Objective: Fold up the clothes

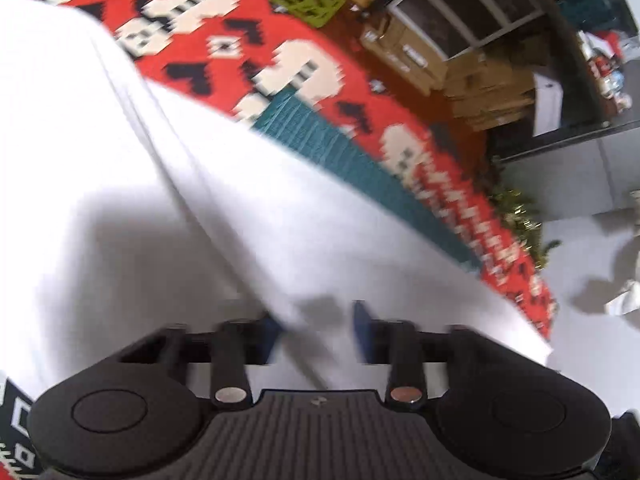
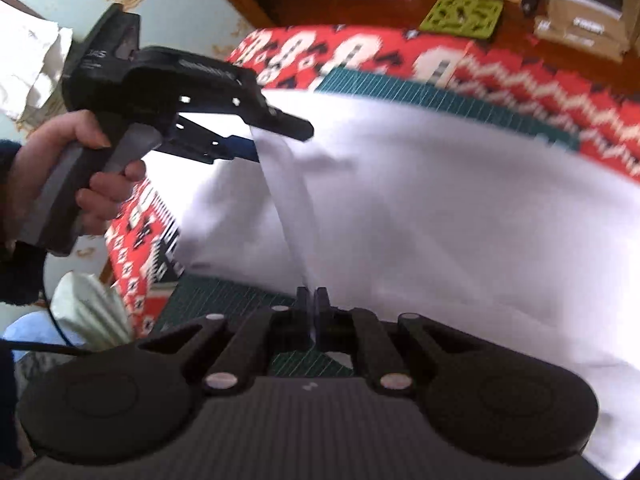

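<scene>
The white cloth (image 2: 400, 200) lies over the green mat (image 2: 460, 100) on the tabletop. Both grippers pinch the same raised edge, which runs taut between them: right gripper (image 2: 313, 300) clenched nearest, left gripper (image 2: 256, 140) farther along, also clamped.

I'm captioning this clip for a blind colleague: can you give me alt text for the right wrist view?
The right gripper is shut on an edge of a white cloth, and the left gripper, held in a hand, grips the same edge further along. The cloth lies over a green mat on a red patterned cover.
</scene>
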Tool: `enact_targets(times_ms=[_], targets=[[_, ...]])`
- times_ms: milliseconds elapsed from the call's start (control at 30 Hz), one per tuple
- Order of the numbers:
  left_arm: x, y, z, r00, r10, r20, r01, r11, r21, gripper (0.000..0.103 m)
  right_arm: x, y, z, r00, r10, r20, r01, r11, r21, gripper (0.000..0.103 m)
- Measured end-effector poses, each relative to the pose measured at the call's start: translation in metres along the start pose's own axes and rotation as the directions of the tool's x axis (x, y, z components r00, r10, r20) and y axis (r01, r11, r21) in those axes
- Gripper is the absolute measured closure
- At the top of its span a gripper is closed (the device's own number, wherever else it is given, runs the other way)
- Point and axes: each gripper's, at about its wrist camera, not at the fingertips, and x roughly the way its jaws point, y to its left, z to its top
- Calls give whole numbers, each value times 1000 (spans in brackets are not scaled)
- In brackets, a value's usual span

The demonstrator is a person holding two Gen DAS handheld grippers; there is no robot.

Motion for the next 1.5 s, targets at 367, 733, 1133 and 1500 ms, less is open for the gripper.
enact_targets(times_ms=[367, 733, 1133, 1500], targets=[[3, 0, 5, 999, -46, -10, 46, 999, -2, 84, 6, -68, 77, 975, -135, 176, 106, 981, 164, 80], [13, -41, 24, 997, -82, -5, 81, 983, 163, 67, -2, -118, 92, 901, -382, 206, 336, 915, 224, 83], [76, -103, 44, 986, -100, -133, 128, 966, 226, 62, -116, -200, -23, 803, -591, 73, 521, 756, 396, 79], [98, -140, 44, 987, -80, -143, 114, 962, 247, 62, -158, -289, -32, 695, -712, 101, 529, 601, 599, 79]])
